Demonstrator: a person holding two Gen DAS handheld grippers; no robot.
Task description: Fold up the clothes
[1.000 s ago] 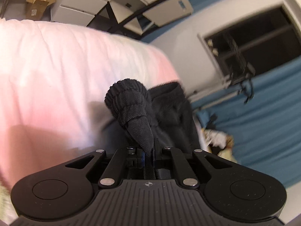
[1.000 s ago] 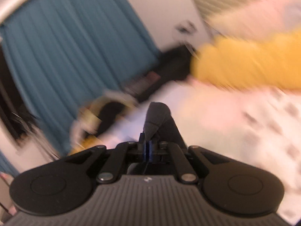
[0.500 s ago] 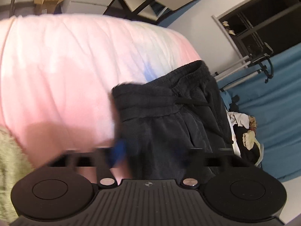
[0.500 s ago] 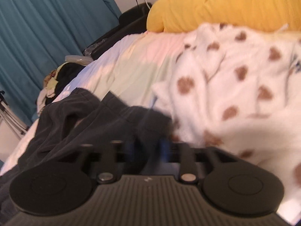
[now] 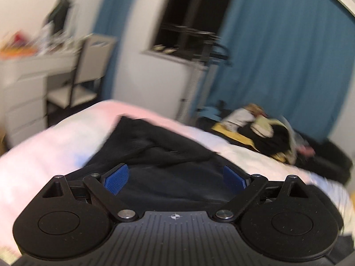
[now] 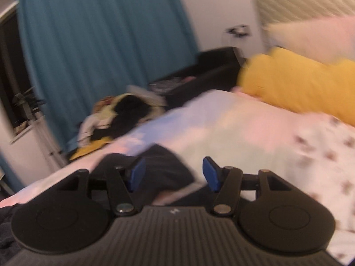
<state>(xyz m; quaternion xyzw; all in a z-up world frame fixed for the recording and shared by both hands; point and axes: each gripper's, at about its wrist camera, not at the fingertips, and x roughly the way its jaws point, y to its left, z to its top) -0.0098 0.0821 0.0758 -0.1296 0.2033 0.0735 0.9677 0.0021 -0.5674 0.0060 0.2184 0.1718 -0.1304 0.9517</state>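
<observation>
1. Now, through your left wrist camera, your left gripper [image 5: 176, 178] has its blue pads [image 5: 116, 178] spread wide apart, and they hold nothing.
2. Right in front of those pads, the black shorts [image 5: 159, 146] lie in a lumpy heap on the pink and white blanket [image 5: 55, 137].
3. Past the bed, a messy pile of clothes [image 5: 264, 128] sits in front of the blue curtain [image 5: 284, 55], and a white desk [image 5: 28, 75] with a chair [image 5: 88, 68] stands on the left. This view is blurry.
4. Next, through your right wrist camera, your right gripper [image 6: 174, 174] is open too, though not as wide, and it grips nothing.
5. A bit of the black shorts [image 6: 164, 166] lies between and just past its blue pads [image 6: 137, 173], on the same pale blanket [image 6: 233, 128].
6. To the right, a white blanket with brown spots [image 6: 328, 161] lies on the bed, and a yellow pillow [image 6: 299, 84] sits behind it.
7. That pile of clothes [image 6: 126, 113] shows by the blue curtain [image 6: 99, 44] here as well. It is blurry too.
</observation>
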